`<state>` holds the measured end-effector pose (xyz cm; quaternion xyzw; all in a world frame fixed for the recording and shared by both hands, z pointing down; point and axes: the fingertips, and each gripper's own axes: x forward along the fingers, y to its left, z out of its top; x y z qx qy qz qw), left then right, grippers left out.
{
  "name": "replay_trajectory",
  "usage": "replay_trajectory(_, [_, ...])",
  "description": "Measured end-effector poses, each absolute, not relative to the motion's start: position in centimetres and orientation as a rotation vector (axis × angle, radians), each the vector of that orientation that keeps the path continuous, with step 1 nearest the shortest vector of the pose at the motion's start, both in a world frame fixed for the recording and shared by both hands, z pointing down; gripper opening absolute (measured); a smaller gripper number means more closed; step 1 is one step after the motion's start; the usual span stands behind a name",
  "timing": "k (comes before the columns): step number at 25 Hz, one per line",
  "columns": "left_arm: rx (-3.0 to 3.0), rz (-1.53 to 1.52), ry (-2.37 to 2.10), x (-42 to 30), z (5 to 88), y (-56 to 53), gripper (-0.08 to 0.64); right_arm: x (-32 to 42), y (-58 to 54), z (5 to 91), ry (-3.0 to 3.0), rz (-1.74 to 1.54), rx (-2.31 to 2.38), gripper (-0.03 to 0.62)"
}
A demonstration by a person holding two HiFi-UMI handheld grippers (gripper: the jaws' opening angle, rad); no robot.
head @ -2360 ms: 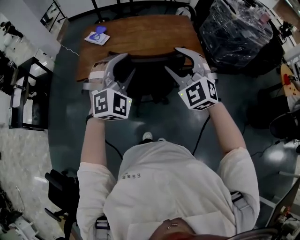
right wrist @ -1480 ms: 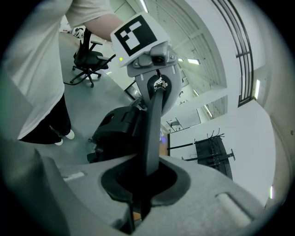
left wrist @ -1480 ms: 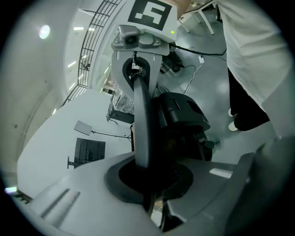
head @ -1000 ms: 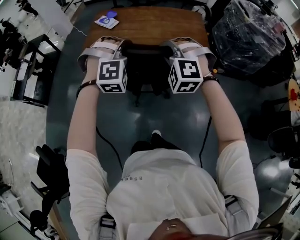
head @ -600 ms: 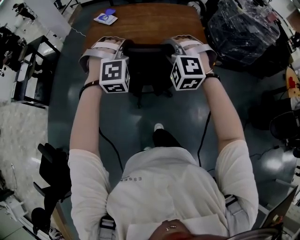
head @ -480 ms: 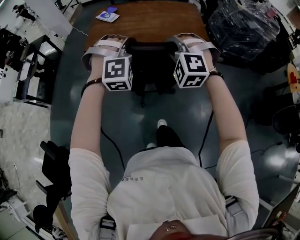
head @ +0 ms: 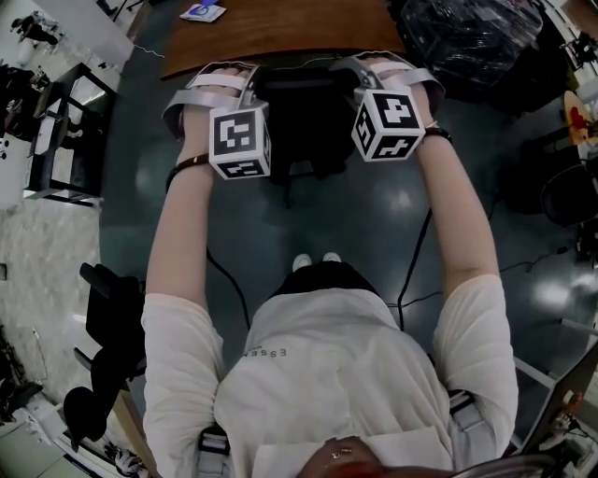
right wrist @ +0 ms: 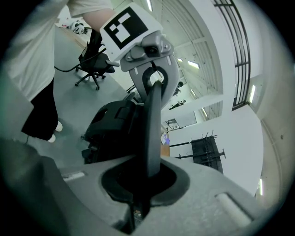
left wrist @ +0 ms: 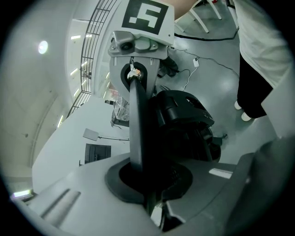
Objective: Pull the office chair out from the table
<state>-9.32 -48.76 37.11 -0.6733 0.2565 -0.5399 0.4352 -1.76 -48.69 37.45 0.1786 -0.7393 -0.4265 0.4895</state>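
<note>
Clamping the office chair (head: 304,121) by its backrest's top edge, the left gripper (head: 245,86) was shut tight on the thin black panel, and the right gripper (head: 360,79) had its jaws closing on that same edge. The chair sat just off the table's (head: 280,28) near edge, mostly out from under it. It's probably heavy but free-rolling, with a stiff, slick backrest, so a hold near both top corners looked right. Open floor (head: 374,215) ran from the table toward the person's shoes (head: 313,263). A cable (head: 411,261) there might snag. A wrapped bundle (head: 467,37) sat off the table's right end.
</note>
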Motion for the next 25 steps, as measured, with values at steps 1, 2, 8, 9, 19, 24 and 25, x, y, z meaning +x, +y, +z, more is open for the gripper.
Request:
replay_trajectory(1, [-1.673, -1.349, 0.641, -9.1, 37.1, -47.8, 0.032, -1.4, -47.7, 37.4, -1.797, -1.041, 0.432, 0.011])
replay_trajectory(2, [-1.673, -1.353, 0.644, -8.7, 37.0, -46.8, 0.032, -1.1, -46.7, 37.4, -1.801, -1.044, 0.430, 0.011])
replay_trajectory(8, [-1.712, -1.355, 0.657, -5.9, 36.7, -40.9, 0.029, 1.2, -41.2, 37.1, -1.812, -1.074, 0.402, 0.008])
replay_trajectory(9, [-1.717, -1.362, 0.658, -5.7, 36.7, -39.9, 0.029, 1.4, -40.3, 37.1, -1.814, -1.082, 0.397, 0.008])
replay_trajectory(19, [-1.705, -1.375, 0.733, -4.8, 36.6, -31.2, 0.031, 2.4, -31.3, 37.0, -1.821, -1.109, 0.370, 0.006])
replay_trajectory(24, [-1.696, -1.359, 0.735, -4.8, 36.7, -27.2, 0.034, 2.3, -27.3, 37.1, -1.819, -1.113, 0.377, 0.006])
replay_trajectory(25, [-1.693, -1.353, 0.734, -4.8, 36.8, -26.6, 0.035, 2.3, -26.6, 37.2, -1.818, -1.113, 0.380, 0.006])
